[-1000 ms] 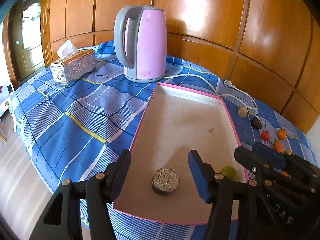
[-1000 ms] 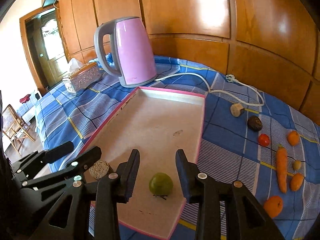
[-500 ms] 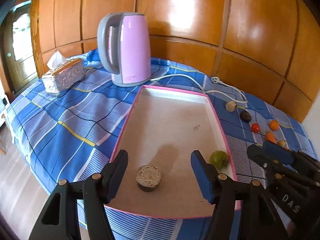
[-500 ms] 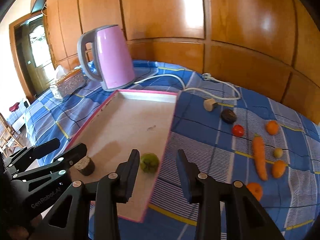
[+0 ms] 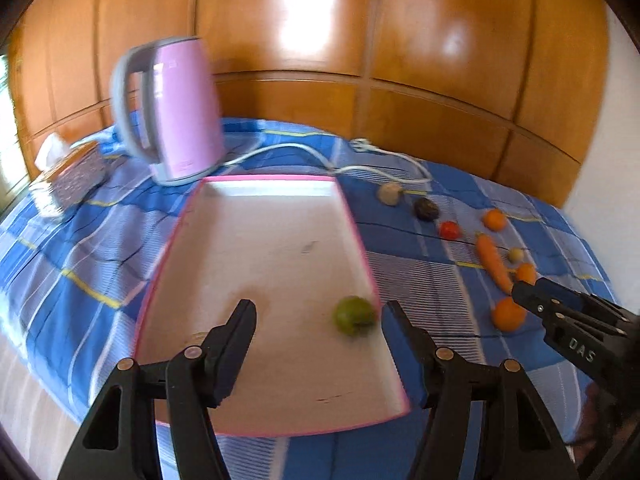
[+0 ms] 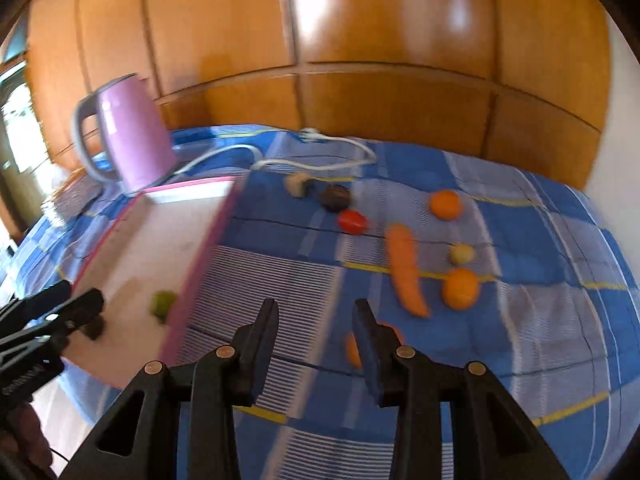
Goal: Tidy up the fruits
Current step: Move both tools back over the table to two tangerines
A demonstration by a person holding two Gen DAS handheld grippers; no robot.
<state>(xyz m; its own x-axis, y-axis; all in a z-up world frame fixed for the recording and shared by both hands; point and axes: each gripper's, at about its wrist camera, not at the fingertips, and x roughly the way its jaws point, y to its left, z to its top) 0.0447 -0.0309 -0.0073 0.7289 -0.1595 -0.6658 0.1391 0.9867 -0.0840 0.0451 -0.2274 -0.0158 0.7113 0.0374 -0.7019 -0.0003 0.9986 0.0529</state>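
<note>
bright daylight, glare on wood panels (image 5: 304, 12), motion blur, fisheye edges.

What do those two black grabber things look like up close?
Both are black plastic. The left gripper and right gripper each have two flat, wedge-shaped fingers with brass-coloured rivets and triangular cut-outs. White lettering is printed on their sides.

The wall (image 5: 400, 40) behind the kettle (image 5: 176, 108) is shiny brown wood. The kettle looks like smooth pink and grey plastic. Under it lies a soft checked cloth (image 5: 432, 280). Next to the kettle, the tray (image 5: 280, 240) has a dull, flat floor, maybe cardboard. The orange (image 6: 460, 288) looks smooth, but it is blurry.
</note>
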